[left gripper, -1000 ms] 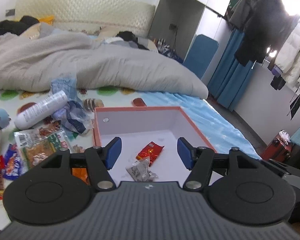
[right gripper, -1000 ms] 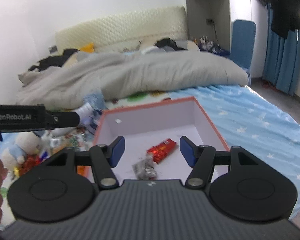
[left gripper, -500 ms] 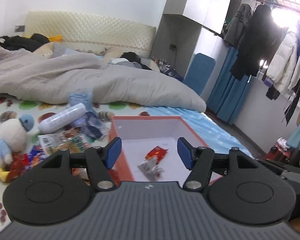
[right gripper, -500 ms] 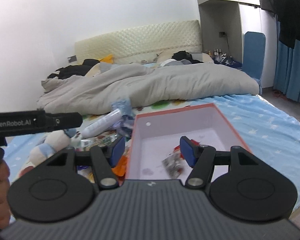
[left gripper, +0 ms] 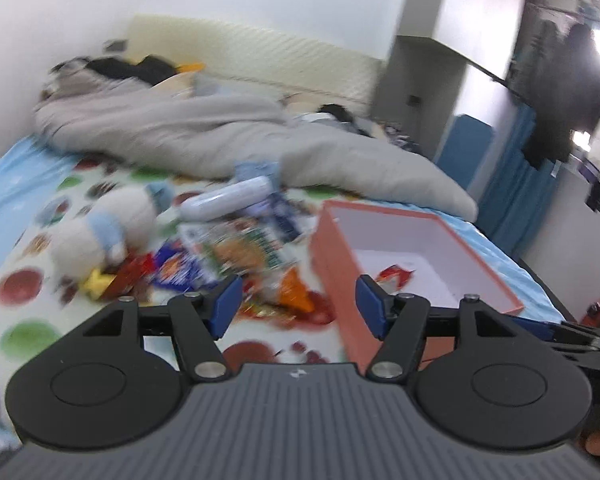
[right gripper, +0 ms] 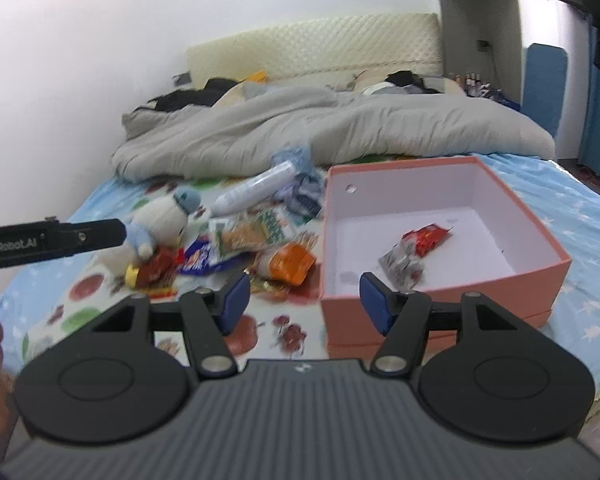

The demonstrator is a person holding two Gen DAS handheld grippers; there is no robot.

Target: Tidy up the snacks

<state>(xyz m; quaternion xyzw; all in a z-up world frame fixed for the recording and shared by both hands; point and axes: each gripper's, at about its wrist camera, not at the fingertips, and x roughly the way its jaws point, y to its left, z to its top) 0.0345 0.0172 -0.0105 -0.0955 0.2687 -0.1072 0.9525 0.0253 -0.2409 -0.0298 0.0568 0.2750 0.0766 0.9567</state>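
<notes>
A pink box (right gripper: 548,258) with a white inside sits on the bed; it also shows in the left wrist view (left gripper: 328,256). In it lie a red snack packet (right gripper: 428,236) and a silver packet (right gripper: 400,266). A pile of snack packets lies left of the box: an orange one (right gripper: 290,262), a green-and-white one (right gripper: 252,232), a blue one (right gripper: 198,260). My left gripper (left gripper: 298,304) is open and empty, above the orange packet (left gripper: 292,290) near the box's left wall. My right gripper (right gripper: 304,300) is open and empty, in front of the box's near left corner.
A white plush duck (right gripper: 160,220) lies left of the snacks. A white tube (right gripper: 254,188) and blue wrappers (right gripper: 304,192) lie behind them. A grey duvet (right gripper: 340,128) covers the back of the bed. The left tool's body (right gripper: 52,238) juts in at the left.
Both grippers have pulled back and swung left, away from over the box toward the snack pile. Both stay open and empty. The left wrist view is now blurred.
</notes>
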